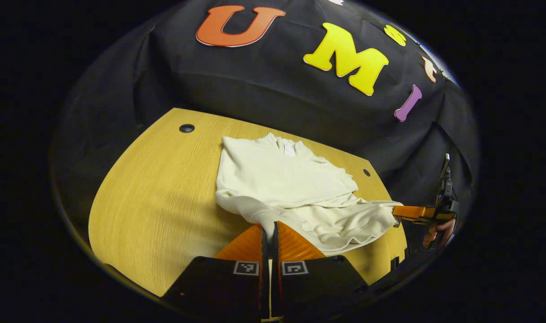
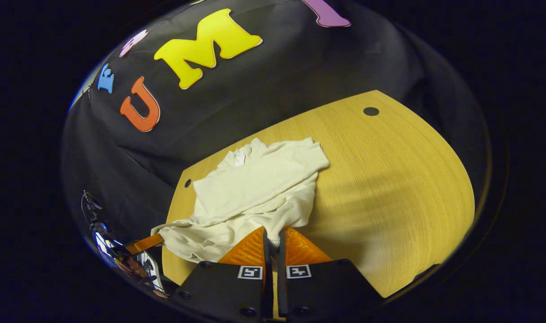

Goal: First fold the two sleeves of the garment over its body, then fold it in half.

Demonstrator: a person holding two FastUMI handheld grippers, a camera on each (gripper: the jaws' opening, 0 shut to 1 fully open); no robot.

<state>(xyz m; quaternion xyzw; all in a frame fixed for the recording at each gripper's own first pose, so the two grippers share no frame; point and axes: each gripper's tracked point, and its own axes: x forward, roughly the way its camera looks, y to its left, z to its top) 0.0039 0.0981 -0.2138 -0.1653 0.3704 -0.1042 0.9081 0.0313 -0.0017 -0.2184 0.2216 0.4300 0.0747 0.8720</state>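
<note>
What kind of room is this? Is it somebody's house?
Probably not a house. It looks like a recording booth: black cloth hangs as the wall behind a bare wooden table, and a cream garment lies on it, pinched by two handheld grippers, left and right.

Wooden table (image 1: 156,202), black cloth wall (image 1: 264,89)

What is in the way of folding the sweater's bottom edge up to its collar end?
Nothing visible. Both grippers, left and right, pinch the near hem of the cream sweater. The path toward the collar runs over the sweater's own body, with only bare wooden table around it.
</note>
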